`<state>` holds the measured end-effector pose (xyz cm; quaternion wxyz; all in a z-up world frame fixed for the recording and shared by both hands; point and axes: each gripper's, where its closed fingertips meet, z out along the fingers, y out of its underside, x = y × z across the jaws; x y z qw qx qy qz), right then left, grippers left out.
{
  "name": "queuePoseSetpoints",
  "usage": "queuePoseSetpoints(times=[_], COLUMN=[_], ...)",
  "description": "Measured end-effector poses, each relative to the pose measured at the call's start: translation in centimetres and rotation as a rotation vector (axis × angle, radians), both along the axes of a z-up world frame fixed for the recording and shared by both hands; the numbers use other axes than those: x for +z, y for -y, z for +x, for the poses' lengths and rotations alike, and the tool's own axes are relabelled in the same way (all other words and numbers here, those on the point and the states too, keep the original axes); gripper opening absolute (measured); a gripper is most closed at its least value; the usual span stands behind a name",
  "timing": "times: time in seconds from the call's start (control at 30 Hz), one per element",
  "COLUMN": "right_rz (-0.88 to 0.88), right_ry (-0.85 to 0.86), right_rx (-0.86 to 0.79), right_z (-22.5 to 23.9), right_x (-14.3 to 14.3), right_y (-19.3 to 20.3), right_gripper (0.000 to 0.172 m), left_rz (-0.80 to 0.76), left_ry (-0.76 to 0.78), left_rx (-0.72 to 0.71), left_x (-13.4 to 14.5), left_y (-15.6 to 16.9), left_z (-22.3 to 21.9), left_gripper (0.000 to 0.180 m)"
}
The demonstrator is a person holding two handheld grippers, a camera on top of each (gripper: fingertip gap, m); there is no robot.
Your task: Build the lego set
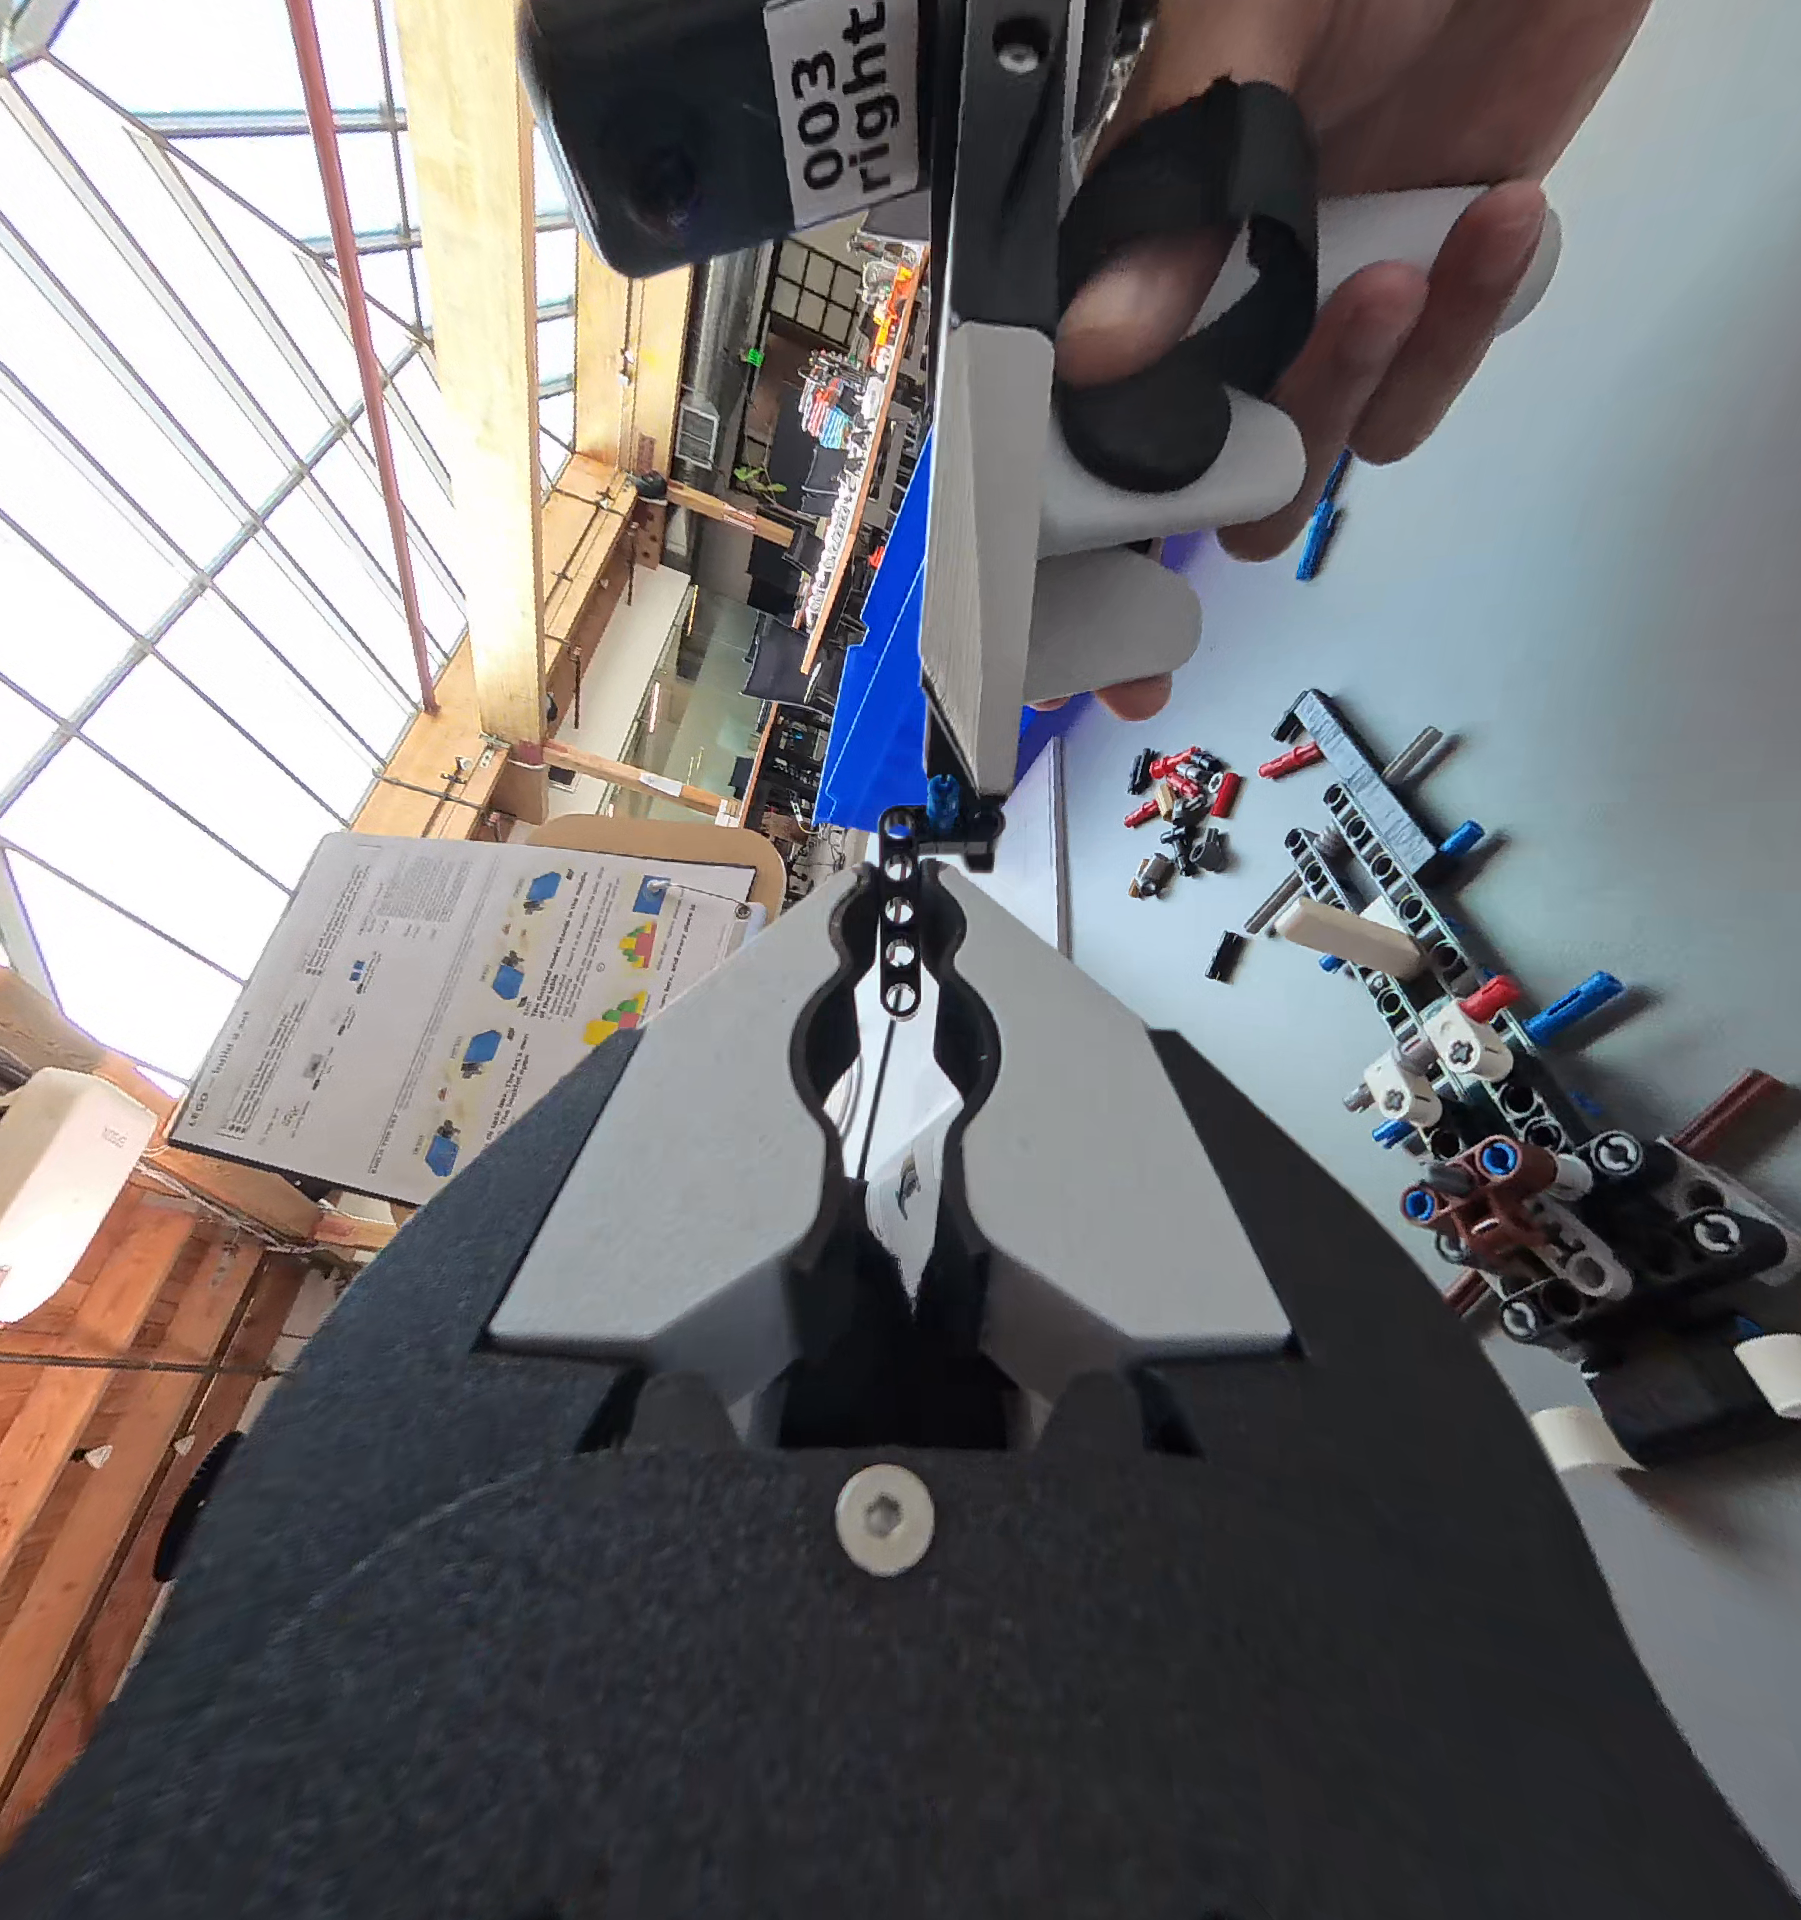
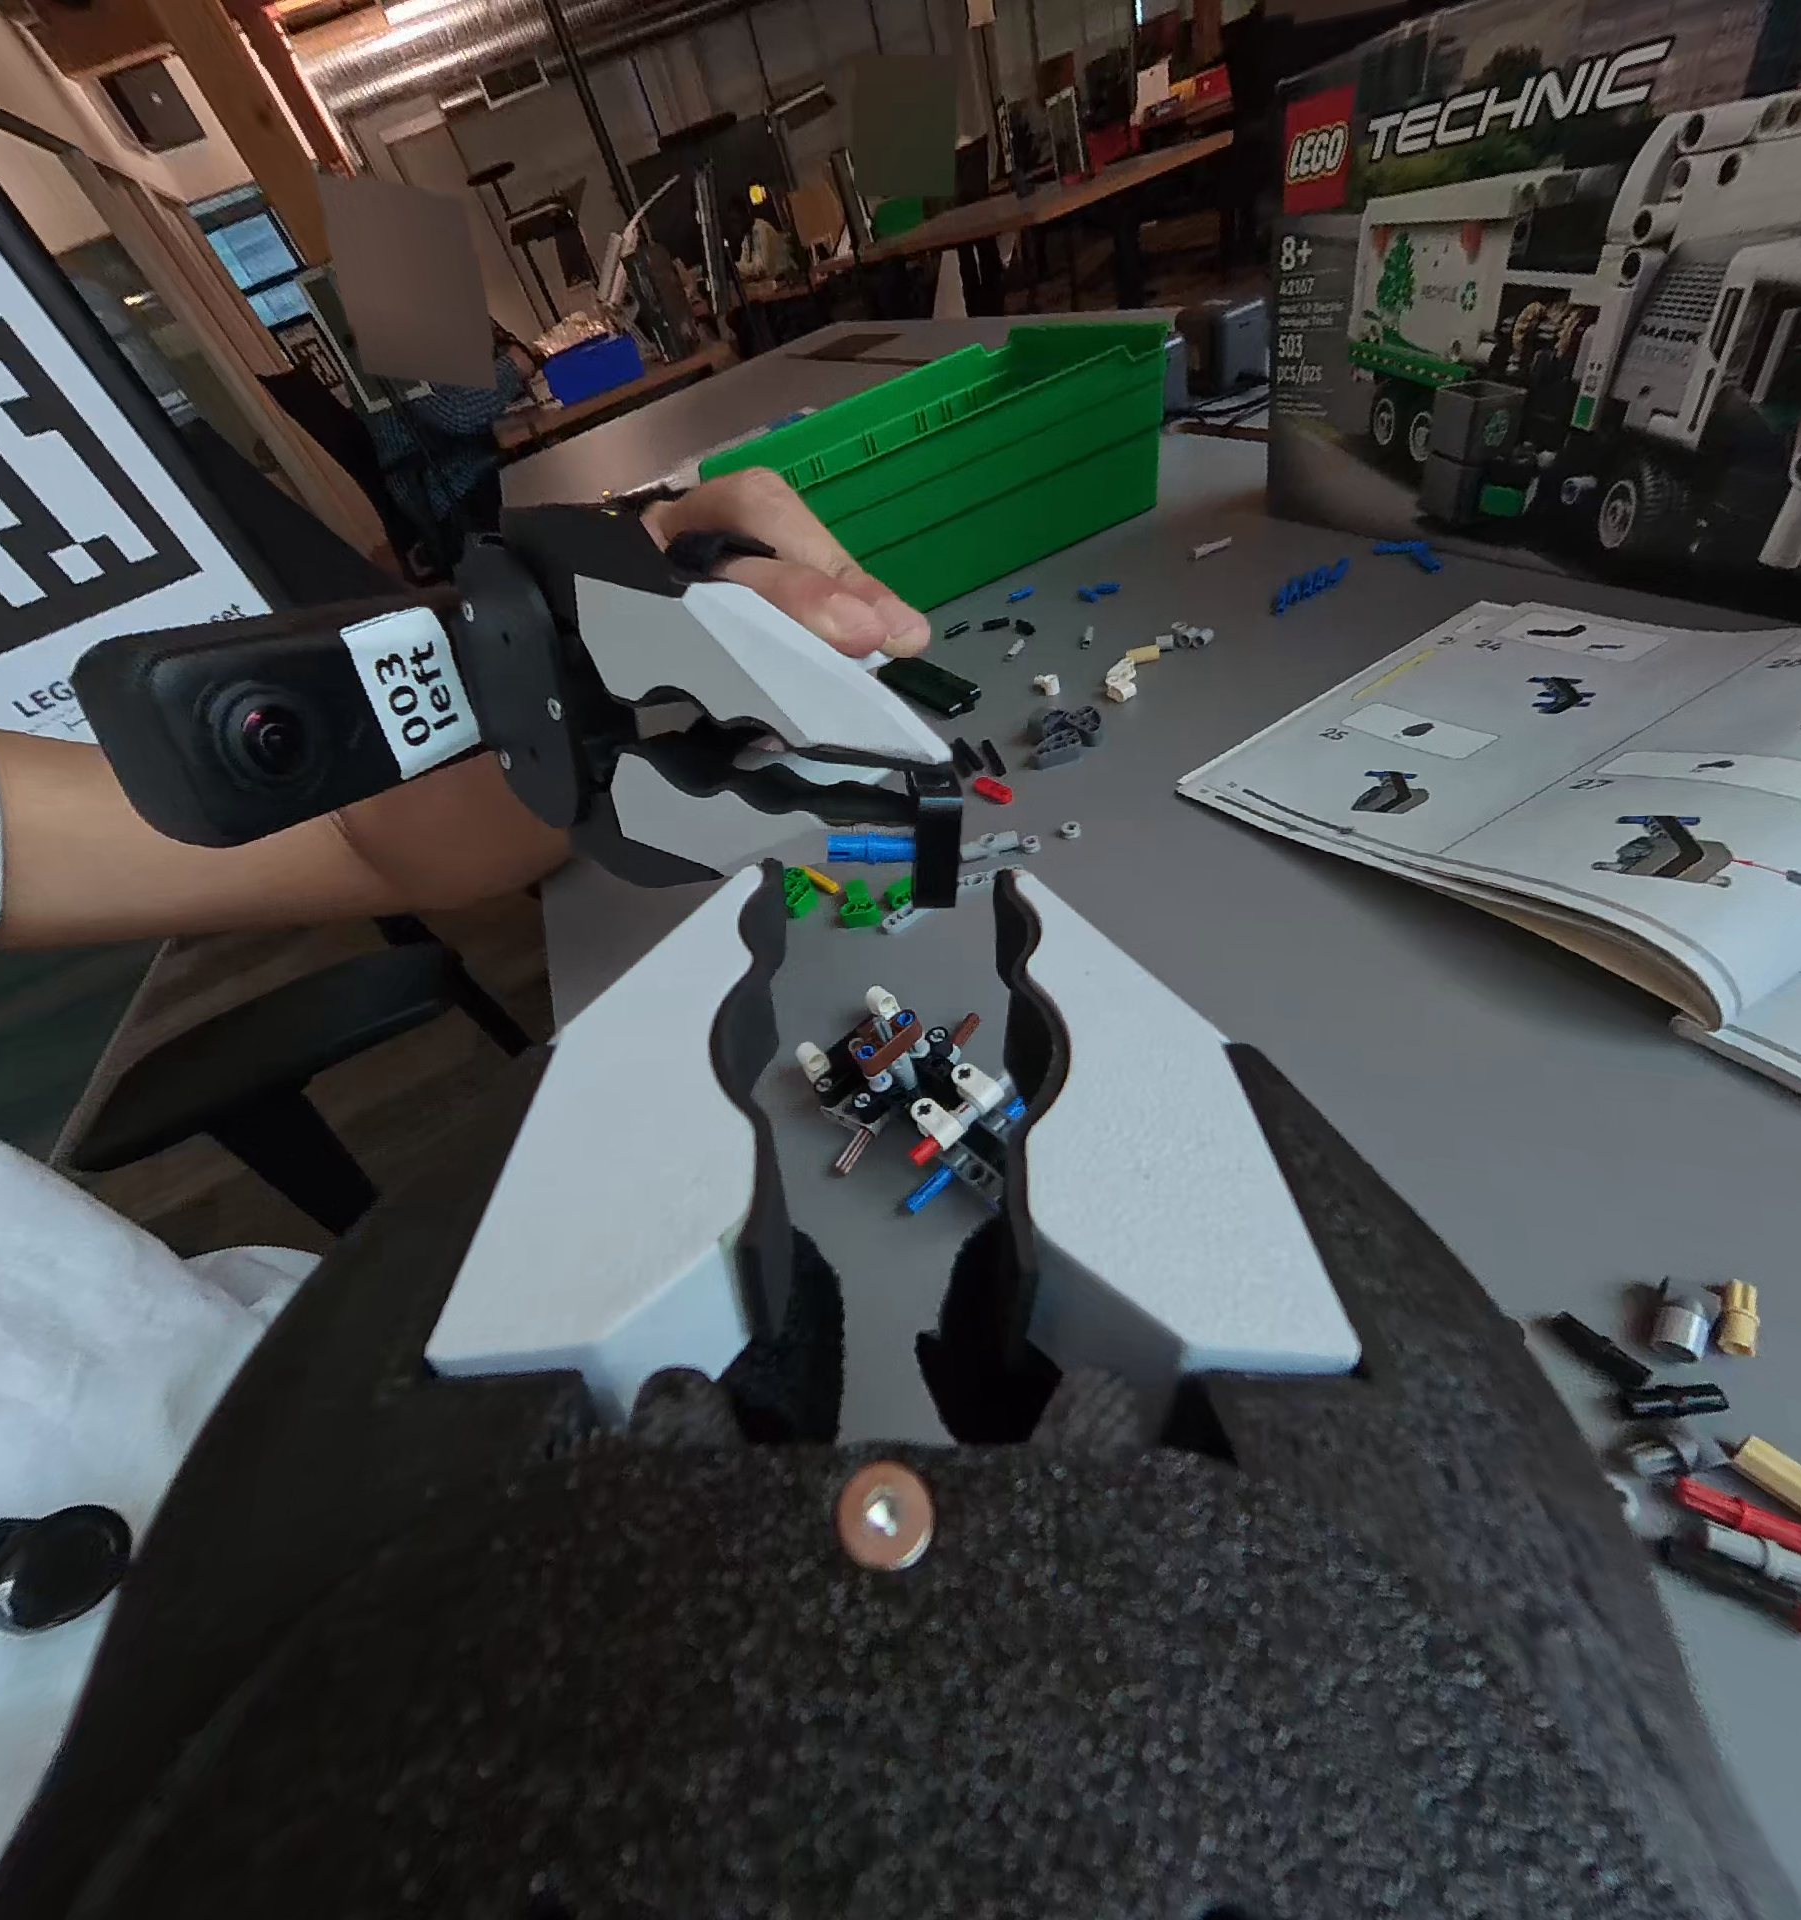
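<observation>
Left gripper [image 1: 901,883]: fingers narrow, pads clamped on both flat faces of a black holed beam [image 1: 898,935]. The beam is an L-shaped plastic piece with a blue pin [image 2: 870,849] plugged through it. The assembly is held in the air above the grey tabletop [image 2: 1395,1091], just ahead of the right gripper's fingertips.

Right gripper [image 2: 885,904]: fingers wide, nothing between the pads. Its tips stand just beside the beam's short leg, and I cannot tell whether one tip brushes it.

Handling, as judged:
- Beam is light, stiff, hard plastic and not fragile. Its smooth faces could pivot in a narrow pinch if pushed off-axis.
- Best hold is across the flat faces, near the middle of a leg, as the left gripper has it.
- The pin is small, round and friction-fitted, so it may slip or pop out under side load. Take it along its length.

Relative to the beam:
- Below it on the tabletop, a half-built black-and-white model [image 2: 906,1081].
- Beyond it, loose green connectors [image 2: 854,902] and small grey parts.
- Farther right, an open instruction booklet [image 2: 1561,790].
- Well beyond, a green bin [image 2: 958,457].
</observation>
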<state>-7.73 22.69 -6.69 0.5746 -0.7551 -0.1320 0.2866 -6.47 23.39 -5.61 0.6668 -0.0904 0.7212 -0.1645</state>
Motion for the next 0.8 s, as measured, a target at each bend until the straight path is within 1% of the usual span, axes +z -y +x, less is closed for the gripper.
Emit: queuePoseSetpoints(times=[0.03, 0.1, 0.17, 0.3, 0.37, 0.53, 0.63, 0.8], right_rz=[-0.01, -0.008, -0.001, -0.014, -0.019, 0.018, 0.021, 0.032], right_ry=[-0.013, -0.04, -0.052, -0.136, -0.136, -0.085, -0.068, -0.124], right_rx=[0.014, 0.04, 0.018, 0.047, 0.043, 0.031, 0.04, -0.018], right_z=[-0.2, -0.8, -0.7, -1.1, -1.2, -1.3, -1.5, -1.2], right_x=[0.0, 0.1, 0.2, 0.4, 0.2, 0.4, 0.6, 0.9], right_y=[0.2, 0.4, 0.3, 0.5, 0.5, 0.7, 0.9, 0.7], right_gripper=[0.039, 0.033, 0.024, 0.025, 0.025, 0.024, 0.023, 0.024], left_rz=[0.002, 0.044, 0.06, 0.117, 0.129, 0.067, 0.071, 0.094], left_ry=[0.013, 0.042, 0.055, 0.099, 0.105, 0.095, 0.119, 0.149], left_rx=[-0.004, -0.002, -0.007, 0.003, 0.023, 0.025, 0.037, 0.083], left_x=[0.1, 0.2, 0.2, 0.2, 0.0, 0.3, 0.6, 0.7], left_y=[0.2, 0.5, 0.7, 1.0, 1.0, 1.2, 1.4, 1.2], left_z=[-0.1, -0.2, -0.4, -0.8, -0.9, -1.0, -1.2, -1.0], left_gripper=[0.005, 0.005, 0.005, 0.005, 0.005, 0.005, 0.005, 0.005])
